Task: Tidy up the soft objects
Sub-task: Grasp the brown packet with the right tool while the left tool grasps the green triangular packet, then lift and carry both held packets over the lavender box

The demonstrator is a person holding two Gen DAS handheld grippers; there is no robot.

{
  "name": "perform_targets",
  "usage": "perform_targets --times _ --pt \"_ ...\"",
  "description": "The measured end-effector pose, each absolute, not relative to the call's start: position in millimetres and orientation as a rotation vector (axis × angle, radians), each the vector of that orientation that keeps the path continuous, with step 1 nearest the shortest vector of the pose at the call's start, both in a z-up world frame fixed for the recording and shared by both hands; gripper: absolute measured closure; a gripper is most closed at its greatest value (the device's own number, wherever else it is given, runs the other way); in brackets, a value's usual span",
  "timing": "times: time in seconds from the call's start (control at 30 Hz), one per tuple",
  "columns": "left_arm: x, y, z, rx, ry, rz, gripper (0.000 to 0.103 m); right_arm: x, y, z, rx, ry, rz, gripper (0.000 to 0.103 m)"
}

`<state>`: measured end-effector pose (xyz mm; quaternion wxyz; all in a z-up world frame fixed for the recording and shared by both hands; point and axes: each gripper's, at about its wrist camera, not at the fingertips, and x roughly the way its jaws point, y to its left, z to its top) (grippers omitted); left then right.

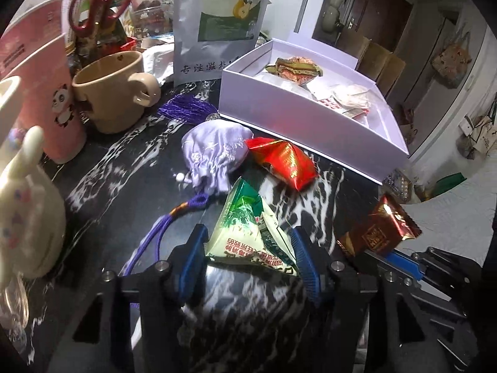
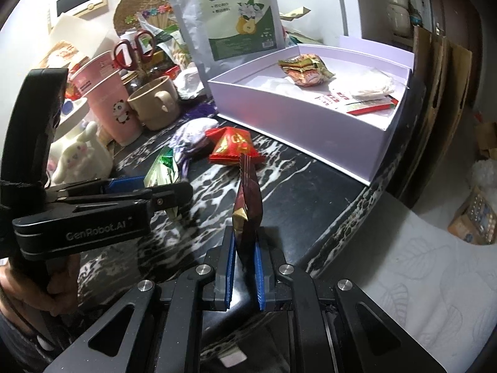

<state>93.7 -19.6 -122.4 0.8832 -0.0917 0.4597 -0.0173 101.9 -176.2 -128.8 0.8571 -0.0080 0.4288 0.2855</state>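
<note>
My left gripper (image 1: pixel 250 236) is shut on a green and white packet (image 1: pixel 245 227), with its blue pads pressing both sides just above the dark marbled table (image 1: pixel 124 171). The right wrist view shows the same packet (image 2: pixel 161 168) in that gripper (image 2: pixel 167 192). My right gripper (image 2: pixel 245 236) is shut on a dark red packet (image 2: pixel 248 199), held upright; it shows at the lower right of the left wrist view (image 1: pixel 379 233). A lilac satin pouch (image 1: pixel 214 152) with a purple tassel and a bright red packet (image 1: pixel 282 161) lie on the table before an open white box (image 1: pixel 279 124).
The box (image 2: pixel 295 115) holds a gold and green packet (image 2: pixel 303 68) and white sachets. A beige mug (image 1: pixel 108 93), a pink panda cup (image 1: pixel 46 93), red scissors (image 1: pixel 99 3), a silver bag (image 1: pixel 217 15) and a cream rabbit figure (image 1: pixel 25 217) crowd the left. The table edge (image 2: pixel 351 211) runs on the right.
</note>
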Motion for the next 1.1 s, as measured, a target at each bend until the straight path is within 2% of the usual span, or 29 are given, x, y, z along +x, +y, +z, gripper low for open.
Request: perform_targets --times 0.53,1.1 --pt "49.7 -14.0 -75.8 -0.205 0.831 -0.042 0.048 59.3 -178.2 -96.5 -0.003 0.819 0.612 0.092" --pt "30.6 -43.6 5.6 -0.138 0.631 -0.145 0.048 30.1 -208.0 -17.6 0.002 0.651 0.596 0.092"
